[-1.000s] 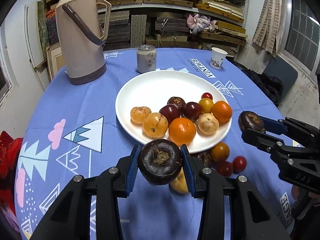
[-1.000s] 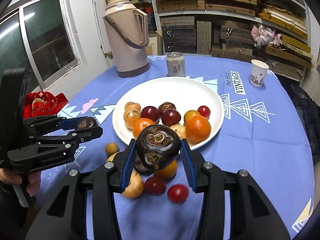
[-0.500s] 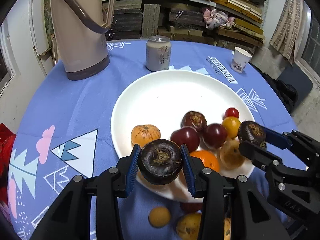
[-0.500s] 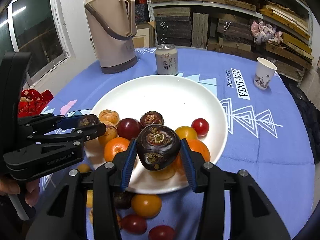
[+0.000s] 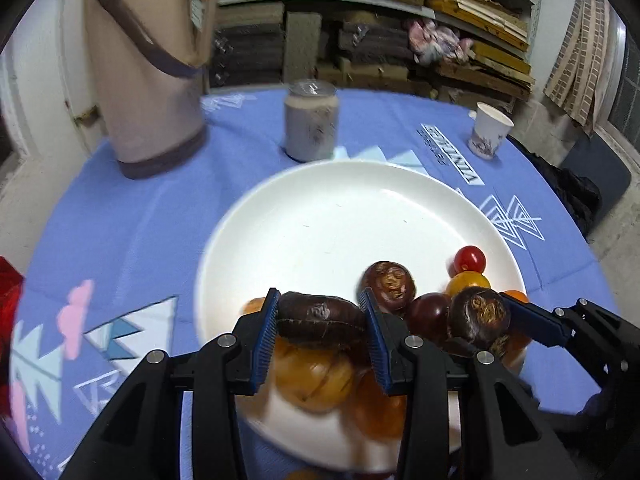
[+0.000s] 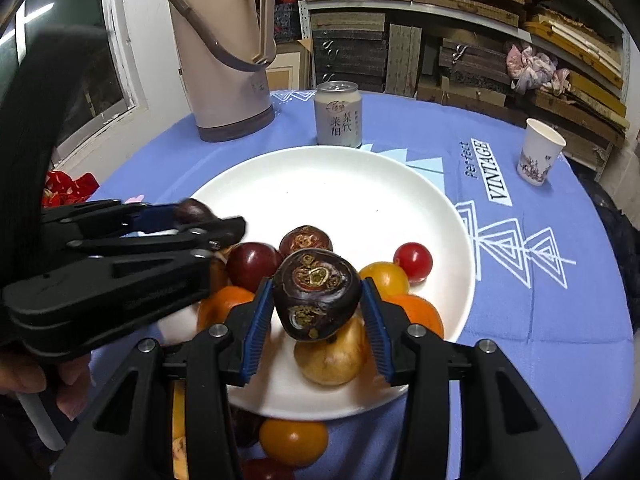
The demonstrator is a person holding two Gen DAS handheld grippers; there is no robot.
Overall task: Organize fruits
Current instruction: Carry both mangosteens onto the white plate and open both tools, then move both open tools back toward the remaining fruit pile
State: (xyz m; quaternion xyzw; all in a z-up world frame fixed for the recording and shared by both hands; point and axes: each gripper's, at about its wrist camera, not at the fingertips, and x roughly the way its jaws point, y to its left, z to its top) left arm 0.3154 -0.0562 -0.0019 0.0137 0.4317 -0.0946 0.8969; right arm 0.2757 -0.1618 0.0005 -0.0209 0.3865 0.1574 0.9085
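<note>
While each gripper (image 5: 320, 320) (image 6: 318, 300) clamps a dark fruit (image 5: 320, 322) (image 6: 316, 294), both hover over the plate (image 5: 340, 216)

Beige thermos jug (image 6: 226, 52) with brown strap handle, upright at far left of blue patterned tablecloth (image 6: 520, 300). White drink can (image 6: 338, 114) upright just right of it, near far edge of table. Paper cup (image 6: 538, 157) with floral print, upright far right, well apart from can. "Perfect VINTAGE" print (image 6: 490, 172) between them. Shelves (image 6: 460, 20) of stacked boards behind. Crumpled pink cloth (image 6: 530, 66) on shelf. Window (image 6: 60, 80) left. Red fabric (image 6: 66, 186) beside table edge.
</note>
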